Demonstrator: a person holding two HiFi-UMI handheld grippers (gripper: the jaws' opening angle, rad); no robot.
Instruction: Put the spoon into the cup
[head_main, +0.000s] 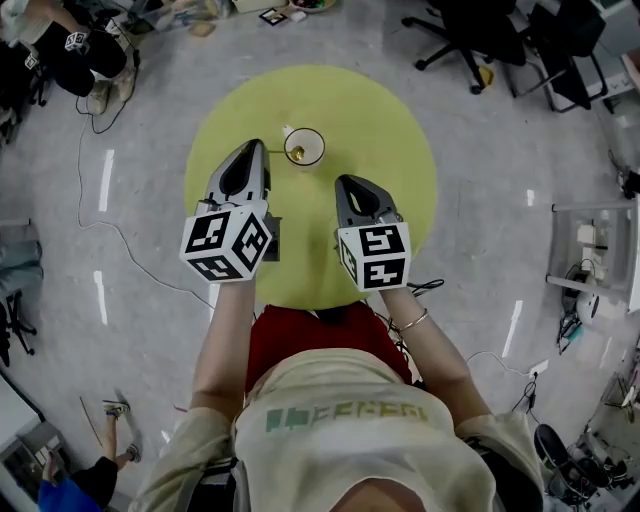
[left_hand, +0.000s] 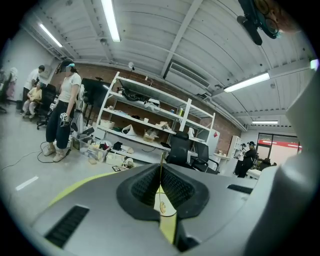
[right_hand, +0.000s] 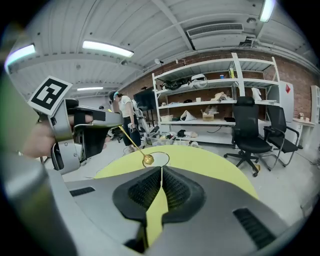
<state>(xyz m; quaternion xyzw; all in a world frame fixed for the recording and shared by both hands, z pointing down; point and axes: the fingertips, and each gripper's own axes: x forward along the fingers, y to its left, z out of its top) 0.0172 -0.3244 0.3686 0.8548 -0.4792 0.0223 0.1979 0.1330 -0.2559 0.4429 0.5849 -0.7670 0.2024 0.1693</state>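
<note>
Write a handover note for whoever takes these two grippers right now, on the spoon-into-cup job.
Left gripper: shut on the handle of the gold spoon.
Right gripper: shut, nothing between its jaws, above the yellow round table, nearer the person than the cup.
Clear cup: upright on the table; the spoon's bowl is at its mouth, seemingly just inside the rim, depth unclear.
Done: spoon gripped and brought to the cup.
Left: lower the spoon in, open the left jaws, withdraw.

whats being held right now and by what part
The left gripper is shut on the gold spoon, pinching the top end of its handle, bowl down at the cup. The right gripper is shut on nothing.
</note>
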